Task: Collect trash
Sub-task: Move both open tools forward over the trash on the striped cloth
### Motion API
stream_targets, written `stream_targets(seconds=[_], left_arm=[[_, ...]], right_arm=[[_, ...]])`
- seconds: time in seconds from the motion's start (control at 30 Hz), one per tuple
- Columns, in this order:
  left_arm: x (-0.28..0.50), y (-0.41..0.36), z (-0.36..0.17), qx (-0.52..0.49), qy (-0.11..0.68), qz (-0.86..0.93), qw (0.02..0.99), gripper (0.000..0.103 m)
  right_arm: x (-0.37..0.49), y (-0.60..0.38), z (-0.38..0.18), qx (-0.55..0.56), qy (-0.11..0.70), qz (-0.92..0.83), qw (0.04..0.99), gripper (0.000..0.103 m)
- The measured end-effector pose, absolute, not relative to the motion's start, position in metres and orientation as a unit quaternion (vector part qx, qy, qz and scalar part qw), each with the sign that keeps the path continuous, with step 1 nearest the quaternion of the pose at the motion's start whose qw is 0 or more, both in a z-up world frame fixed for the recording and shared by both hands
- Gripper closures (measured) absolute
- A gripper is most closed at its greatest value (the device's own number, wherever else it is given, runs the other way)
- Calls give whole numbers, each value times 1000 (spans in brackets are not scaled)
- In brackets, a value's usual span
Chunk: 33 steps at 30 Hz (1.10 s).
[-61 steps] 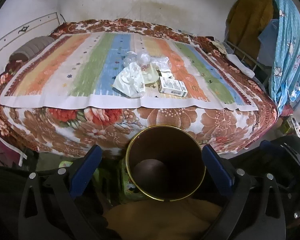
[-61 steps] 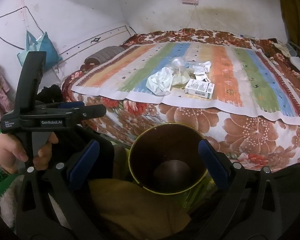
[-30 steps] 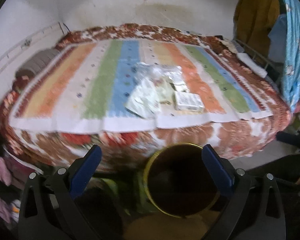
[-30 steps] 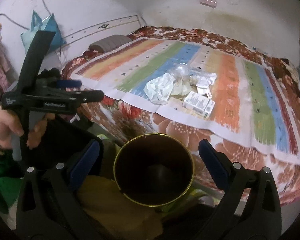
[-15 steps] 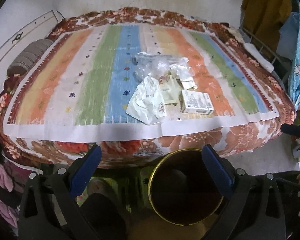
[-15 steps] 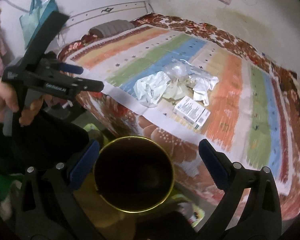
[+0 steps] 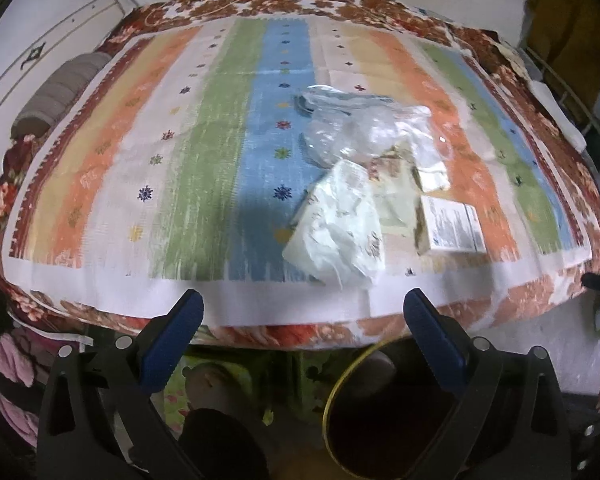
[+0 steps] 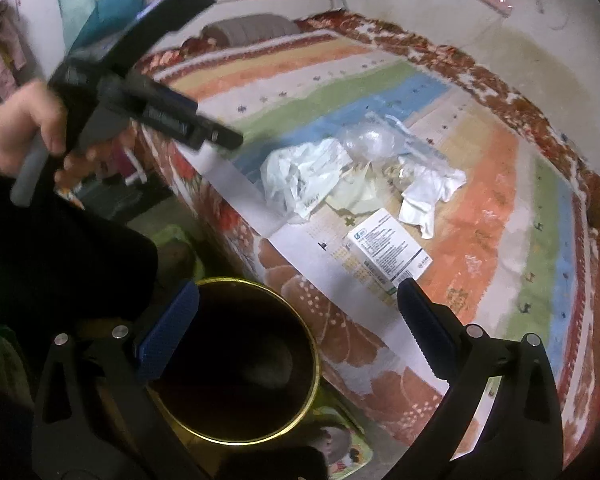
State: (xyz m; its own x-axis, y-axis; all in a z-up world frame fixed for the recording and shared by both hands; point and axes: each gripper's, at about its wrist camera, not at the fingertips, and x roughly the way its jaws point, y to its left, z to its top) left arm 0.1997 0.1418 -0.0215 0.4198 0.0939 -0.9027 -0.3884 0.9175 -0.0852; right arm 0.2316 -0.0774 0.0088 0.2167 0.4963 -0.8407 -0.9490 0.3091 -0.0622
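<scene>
A heap of trash lies on the striped bedcover (image 7: 220, 152): a crumpled white wrapper (image 7: 340, 228) (image 8: 296, 176), clear plastic bags (image 7: 356, 128) (image 8: 368, 140), crumpled white paper (image 8: 428, 196) and a small white carton (image 7: 452, 224) (image 8: 388, 252). A dark round bin with a gold rim (image 8: 236, 364) (image 7: 384, 412) stands on the floor by the bed. My left gripper (image 7: 302, 312) is open and empty, over the bed's near edge, short of the wrapper; it also shows in the right wrist view (image 8: 236, 140). My right gripper (image 8: 298, 300) is open and empty above the bin and bed edge.
A grey rolled pillow (image 7: 56, 96) (image 8: 248, 28) lies at the bed's head by the wall. A blue bag (image 8: 100, 4) hangs on the wall. Clothes (image 7: 572, 32) hang at the right. A green patterned mat (image 8: 340, 444) lies under the bin.
Both grippers have risen and moved forward from over the bin toward the bed. The trash heap now looks nearer and larger. Both stay open.
</scene>
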Motion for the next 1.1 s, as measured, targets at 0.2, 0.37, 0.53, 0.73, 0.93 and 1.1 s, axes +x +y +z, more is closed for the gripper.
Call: stream_targets(seconds=[0.2, 0.37, 0.53, 0.73, 0.93, 1.1], left_arm=[[219, 156, -37, -155, 528, 132, 825, 6], [232, 167, -52, -180, 539, 113, 815, 6], [239, 171, -57, -175, 539, 116, 815, 7], [245, 172, -70, -209, 553, 107, 800, 7], [252, 169, -70, -209, 542, 110, 806, 8], [260, 170, -75, -203, 548, 105, 805, 8]], right_arm=[[256, -63, -11, -311, 382, 515, 701, 8], [276, -52, -22, -331, 371, 508, 703, 8], [293, -44, -35, -348, 372, 511, 692, 8], [316, -26, -53, -366, 379, 511, 679, 8], [338, -16, -68, -371, 393, 517, 664, 8], [353, -7, -88, -384, 415, 529, 633, 8]])
